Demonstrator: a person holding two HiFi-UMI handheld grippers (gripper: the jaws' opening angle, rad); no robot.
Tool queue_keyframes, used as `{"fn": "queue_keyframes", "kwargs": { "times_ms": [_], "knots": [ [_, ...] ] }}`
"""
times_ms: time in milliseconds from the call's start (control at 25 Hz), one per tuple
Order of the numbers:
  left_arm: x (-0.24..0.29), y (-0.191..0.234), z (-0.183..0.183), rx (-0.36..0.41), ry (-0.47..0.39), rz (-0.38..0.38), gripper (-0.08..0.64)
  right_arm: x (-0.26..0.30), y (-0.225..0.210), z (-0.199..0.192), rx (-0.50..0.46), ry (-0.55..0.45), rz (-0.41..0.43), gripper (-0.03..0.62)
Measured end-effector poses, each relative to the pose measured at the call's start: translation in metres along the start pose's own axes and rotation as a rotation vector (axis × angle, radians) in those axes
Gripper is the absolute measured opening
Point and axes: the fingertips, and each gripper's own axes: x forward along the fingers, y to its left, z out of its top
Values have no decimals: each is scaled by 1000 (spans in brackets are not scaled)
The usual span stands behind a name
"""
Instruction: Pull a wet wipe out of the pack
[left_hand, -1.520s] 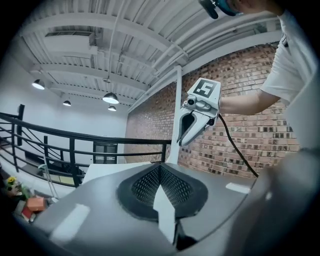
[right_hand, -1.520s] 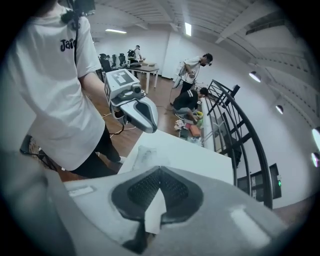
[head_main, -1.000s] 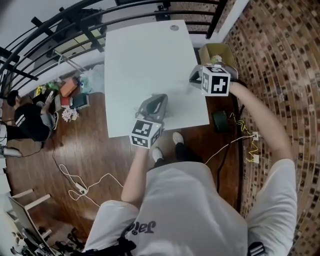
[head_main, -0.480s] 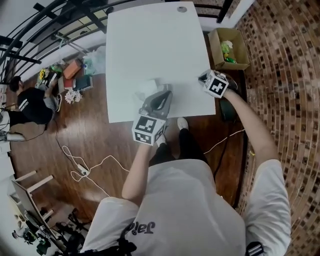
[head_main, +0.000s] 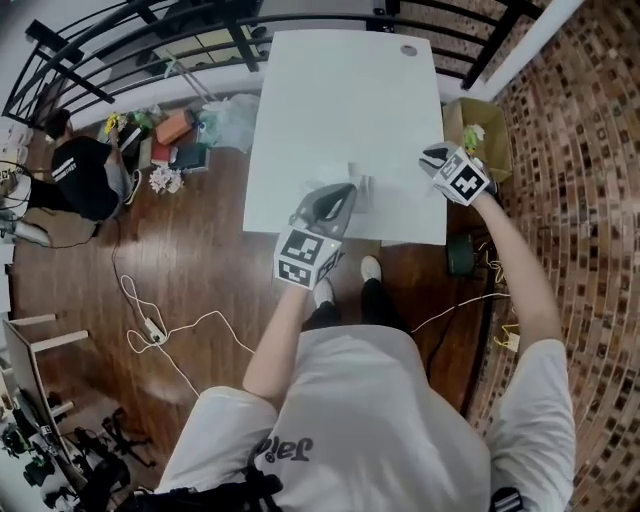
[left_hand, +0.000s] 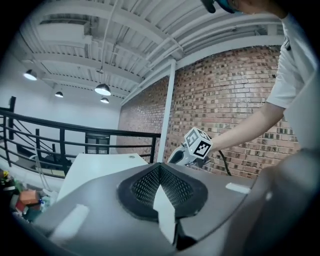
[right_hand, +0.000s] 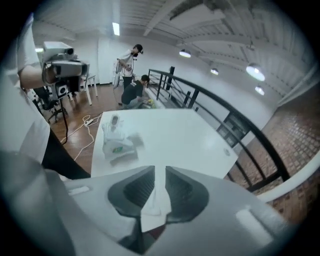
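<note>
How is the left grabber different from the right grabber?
On the left gripper the jaws meet at the tips; on the right gripper they have just been opening and stand slightly apart, something white between them. The left gripper is beside the wipe pack near the table's front edge; the right gripper is at its right edge. Both carry a cube with square markers.
</note>
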Motion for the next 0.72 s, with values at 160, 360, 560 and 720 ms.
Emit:
{"fn": "queue_keyframes", "kwargs": {
  "times_ms": [160,360,560,720],
  "knots": [
    [-47,11,35,0,-72,25,15,-69,11,86,30,-248,-173,-8],
    [-101,26,57,153,-158,213,15,-147,83,140,241,-575,-291,-8],
    [-150,8,55,112,-216,304,15,-166,191,137,526,-749,-241,-8],
    [-180,-32,49,109,-243,337,15,-163,255,134,457,-724,-160,-8]
  ]
}}
